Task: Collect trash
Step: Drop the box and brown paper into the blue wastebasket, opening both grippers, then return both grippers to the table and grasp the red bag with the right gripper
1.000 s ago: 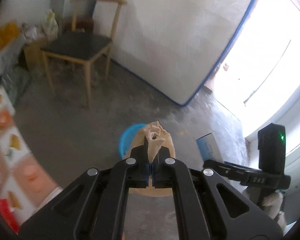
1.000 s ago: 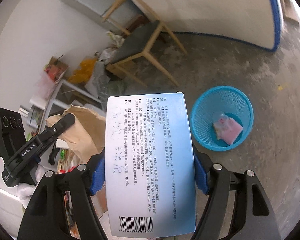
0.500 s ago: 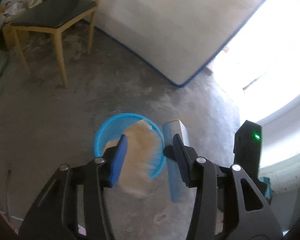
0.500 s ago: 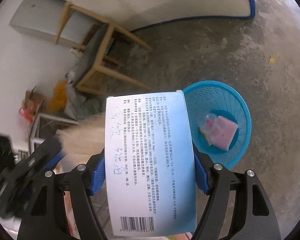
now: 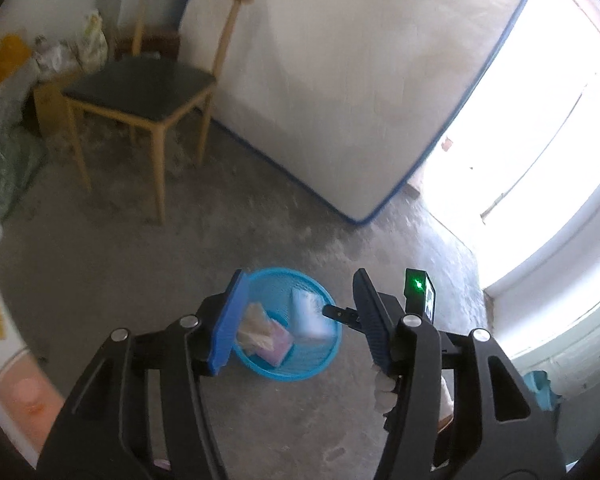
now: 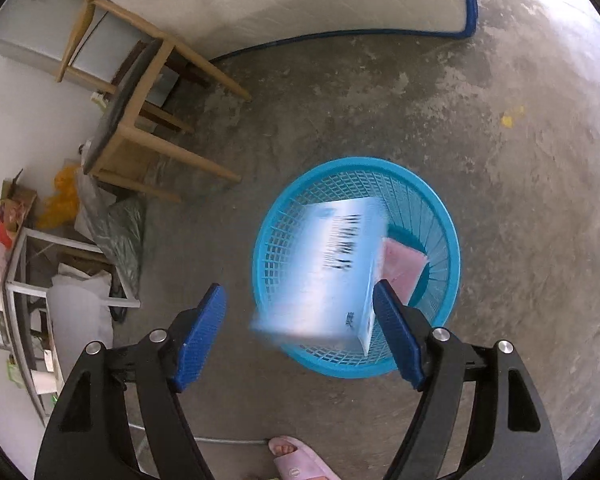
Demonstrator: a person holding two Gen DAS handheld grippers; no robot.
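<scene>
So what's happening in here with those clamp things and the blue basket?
A person is collecting trash with a hand-held gripper in each hand. The left hand-held gripper has just opened, empty. The right hand-held gripper stands open too, its pale blue printed carton blurred, dropping into the round blue plastic mesh basket beside a pink packet.

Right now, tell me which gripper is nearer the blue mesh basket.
Right. The right gripper hangs directly over the blue mesh basket, open, the white box dropping from it. The left gripper, also open, looks at the basket from further back.
</scene>
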